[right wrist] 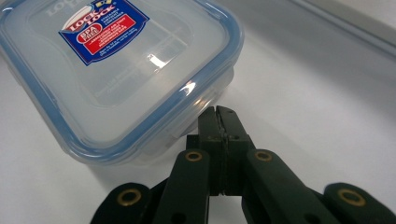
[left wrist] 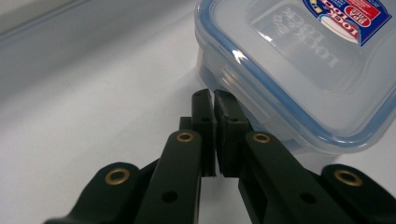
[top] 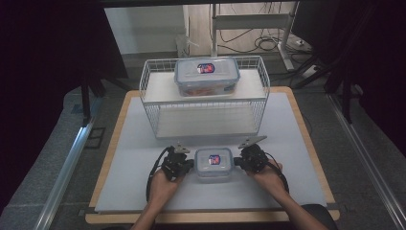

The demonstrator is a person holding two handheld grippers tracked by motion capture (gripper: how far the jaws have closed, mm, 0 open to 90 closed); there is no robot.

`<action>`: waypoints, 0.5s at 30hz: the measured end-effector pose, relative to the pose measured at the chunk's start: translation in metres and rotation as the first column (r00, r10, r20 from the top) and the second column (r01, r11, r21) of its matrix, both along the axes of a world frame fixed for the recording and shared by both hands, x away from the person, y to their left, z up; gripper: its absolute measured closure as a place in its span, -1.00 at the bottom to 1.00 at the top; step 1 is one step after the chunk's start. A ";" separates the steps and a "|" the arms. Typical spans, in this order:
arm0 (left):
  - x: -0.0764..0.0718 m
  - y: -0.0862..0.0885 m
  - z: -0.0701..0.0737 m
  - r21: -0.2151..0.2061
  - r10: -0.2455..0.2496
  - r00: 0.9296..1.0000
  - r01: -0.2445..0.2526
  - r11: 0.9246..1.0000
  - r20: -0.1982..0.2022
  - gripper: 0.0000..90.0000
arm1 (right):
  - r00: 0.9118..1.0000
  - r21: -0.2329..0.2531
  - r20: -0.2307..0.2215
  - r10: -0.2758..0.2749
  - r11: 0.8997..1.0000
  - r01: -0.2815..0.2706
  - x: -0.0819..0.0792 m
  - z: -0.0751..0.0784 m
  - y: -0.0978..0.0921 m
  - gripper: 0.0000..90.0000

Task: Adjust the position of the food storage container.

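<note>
A small clear food box [top: 214, 163] with a blue-sealed lid and a red and blue label lies on the white mat near the front of the table, between both grippers. My left gripper [top: 190, 165] is at its left end, my right gripper [top: 238, 162] at its right end. In the left gripper view the jaws [left wrist: 214, 99] are shut, tips up against the side of the box [left wrist: 299, 70] just below the lid's rim. In the right gripper view the jaws [right wrist: 218, 112] are shut too, tips touching the wall of the box [right wrist: 116, 79] under the lid. Nothing shows between either pair.
A white wire rack [top: 206, 103] stands behind the box at the middle of the table. A larger clear box [top: 207, 75] of the same kind sits on its top shelf. The white mat [top: 124, 182] covers a wooden tabletop; cables lie on the floor beyond.
</note>
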State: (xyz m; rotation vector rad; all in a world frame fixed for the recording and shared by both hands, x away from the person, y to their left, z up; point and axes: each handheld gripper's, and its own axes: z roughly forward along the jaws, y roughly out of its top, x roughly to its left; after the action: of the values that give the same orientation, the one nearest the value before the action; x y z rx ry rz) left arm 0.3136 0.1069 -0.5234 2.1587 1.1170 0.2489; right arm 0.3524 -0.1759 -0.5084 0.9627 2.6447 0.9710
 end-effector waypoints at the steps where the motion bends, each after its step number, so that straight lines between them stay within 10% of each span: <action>1: -0.001 0.000 0.000 0.003 0.005 1.000 -0.005 1.000 -0.001 0.95 | 1.000 0.001 -0.005 0.003 1.000 -0.003 -0.003 0.000 0.001 1.00; 15: -0.013 0.031 0.012 0.011 0.080 0.991 -0.082 0.997 0.109 0.44 | 0.998 0.004 0.063 -0.007 1.000 0.006 -0.010 0.009 -0.024 0.88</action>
State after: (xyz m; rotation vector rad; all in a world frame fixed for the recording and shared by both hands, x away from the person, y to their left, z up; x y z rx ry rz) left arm 0.3007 0.1375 -0.5119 2.0889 1.1451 0.4077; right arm 0.3422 -0.2003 -0.4998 0.9255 2.5876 0.9885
